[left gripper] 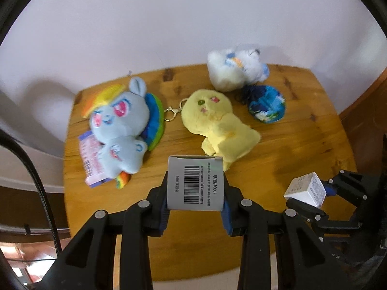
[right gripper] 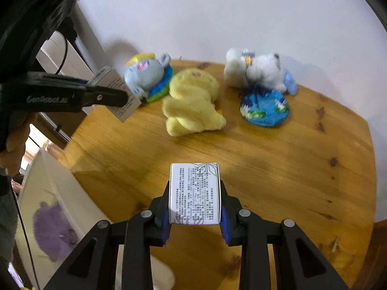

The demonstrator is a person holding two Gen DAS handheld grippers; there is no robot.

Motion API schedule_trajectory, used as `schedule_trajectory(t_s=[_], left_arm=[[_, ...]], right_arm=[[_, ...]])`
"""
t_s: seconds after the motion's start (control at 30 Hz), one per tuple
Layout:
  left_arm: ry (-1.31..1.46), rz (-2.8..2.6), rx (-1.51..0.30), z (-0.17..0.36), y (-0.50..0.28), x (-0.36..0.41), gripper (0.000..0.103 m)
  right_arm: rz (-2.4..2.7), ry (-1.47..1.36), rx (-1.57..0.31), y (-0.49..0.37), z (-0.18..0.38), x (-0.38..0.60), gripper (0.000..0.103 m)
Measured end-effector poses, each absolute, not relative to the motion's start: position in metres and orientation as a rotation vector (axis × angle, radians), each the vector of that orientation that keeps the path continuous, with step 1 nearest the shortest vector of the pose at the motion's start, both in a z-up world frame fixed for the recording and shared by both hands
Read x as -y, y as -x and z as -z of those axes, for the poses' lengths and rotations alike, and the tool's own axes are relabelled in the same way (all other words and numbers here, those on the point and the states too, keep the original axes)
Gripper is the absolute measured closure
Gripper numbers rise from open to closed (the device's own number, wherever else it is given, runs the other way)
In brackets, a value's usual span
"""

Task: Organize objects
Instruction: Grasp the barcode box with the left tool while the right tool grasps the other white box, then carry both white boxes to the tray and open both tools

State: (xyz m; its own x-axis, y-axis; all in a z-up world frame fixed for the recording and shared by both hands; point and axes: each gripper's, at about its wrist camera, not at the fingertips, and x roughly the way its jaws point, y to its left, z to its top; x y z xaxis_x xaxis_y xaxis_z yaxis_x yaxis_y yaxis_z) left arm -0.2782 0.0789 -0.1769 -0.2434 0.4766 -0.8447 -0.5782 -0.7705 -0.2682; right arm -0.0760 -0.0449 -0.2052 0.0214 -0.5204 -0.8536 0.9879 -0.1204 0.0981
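Note:
My left gripper [left gripper: 195, 205] is shut on a grey barcode box [left gripper: 195, 183], held above the front of the round wooden table [left gripper: 302, 145]. My right gripper [right gripper: 195, 215] is shut on a white printed box [right gripper: 195, 193], held above the table's near side. Each gripper shows in the other view: the right one [left gripper: 314, 193] at the lower right, the left one [right gripper: 116, 96] at the left. On the table lie a blue pony plush [left gripper: 118, 123], a yellow plush [left gripper: 215, 125], a white fluffy plush [left gripper: 234, 70] and a blue round pouch [left gripper: 267, 106].
A white wall stands just behind the table. A pale container [right gripper: 72, 207] with a purple plush [right gripper: 52, 229] inside sits off the table's left edge, below. A pink tag [left gripper: 92, 162] lies under the pony. A cable [left gripper: 36, 181] hangs at the left.

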Motion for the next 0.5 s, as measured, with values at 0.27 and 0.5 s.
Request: schedule_trajectory(t_s=[0.27,0.5], left_arm=[[1.255,-2.130,-0.059,0.109,0.229,-0.025,0.066],[1.212,-2.186,0.019,0.062,0.179,0.015,0.066]], right_arm=[[1.528,-0.844,-0.594,0.050,0.130,-0.004,0.071],[1.575,-0.823,-0.532,0.023,0.070,-0.041,0.071]])
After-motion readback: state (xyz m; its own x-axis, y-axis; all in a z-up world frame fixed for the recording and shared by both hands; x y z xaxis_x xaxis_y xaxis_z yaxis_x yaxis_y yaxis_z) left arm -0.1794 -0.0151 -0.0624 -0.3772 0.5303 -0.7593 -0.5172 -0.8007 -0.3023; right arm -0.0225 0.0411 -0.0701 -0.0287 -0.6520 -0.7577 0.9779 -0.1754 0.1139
